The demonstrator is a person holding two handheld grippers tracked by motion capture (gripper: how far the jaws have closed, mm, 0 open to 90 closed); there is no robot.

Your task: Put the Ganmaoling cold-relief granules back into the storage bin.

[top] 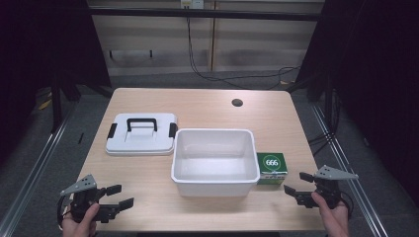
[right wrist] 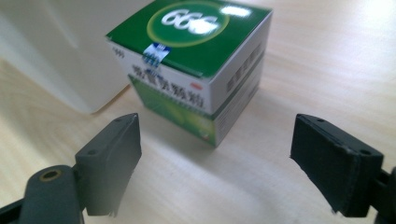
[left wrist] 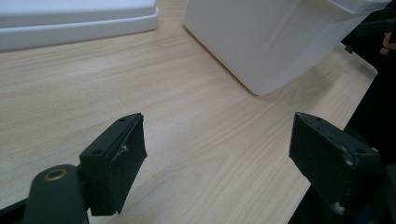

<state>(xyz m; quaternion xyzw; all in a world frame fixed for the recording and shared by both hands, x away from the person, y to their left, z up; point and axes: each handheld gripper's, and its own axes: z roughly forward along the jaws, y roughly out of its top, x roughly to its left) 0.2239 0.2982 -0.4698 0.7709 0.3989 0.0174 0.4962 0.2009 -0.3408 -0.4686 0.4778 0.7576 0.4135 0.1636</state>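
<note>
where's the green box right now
In the high view the green box sits on the table's right side, right beside the white bin, just ahead of the open right tool; it also stands close before the jaws in the right gripper view.

Glossy green cardboard box (right wrist: 196, 56), smooth white plastic bin (top: 215, 160), matt pale wood table (top: 197, 101).

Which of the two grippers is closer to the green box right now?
The right gripper: its open jaws point at the green box just ahead. The left gripper sits across the table, beyond the white bin.
</note>
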